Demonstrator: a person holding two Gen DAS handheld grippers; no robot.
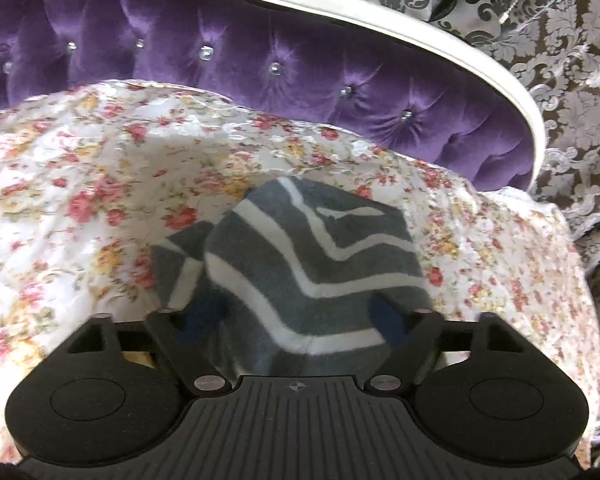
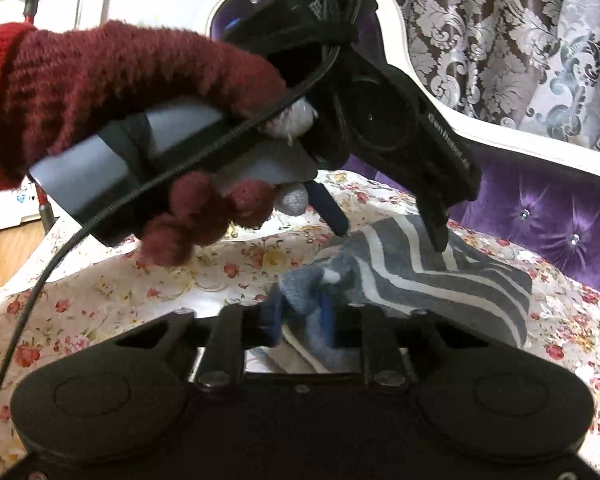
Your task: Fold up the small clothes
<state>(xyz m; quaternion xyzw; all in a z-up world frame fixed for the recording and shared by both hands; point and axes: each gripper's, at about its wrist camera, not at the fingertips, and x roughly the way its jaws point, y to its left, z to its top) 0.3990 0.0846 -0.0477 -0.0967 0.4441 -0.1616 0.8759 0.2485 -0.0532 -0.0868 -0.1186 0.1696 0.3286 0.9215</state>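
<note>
Striped garment (image 1: pixel 300 264) lies between the parted left tool (image 1: pixel 300 316); right tool (image 2: pixel 300 316) pinches its edge

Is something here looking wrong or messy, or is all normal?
One thing stands out: the striped sock on the flowered sheet is bunched and twisted at the end near the right gripper, not lying flat. The left gripper touches its other end. No damage or spill shows.

A home bedroom — purple tufted headboard (image 1: pixel 300 68), floral bedspread (image 1: pixel 80 200), damask curtains (image 2: pixel 480 32) behind.
</note>
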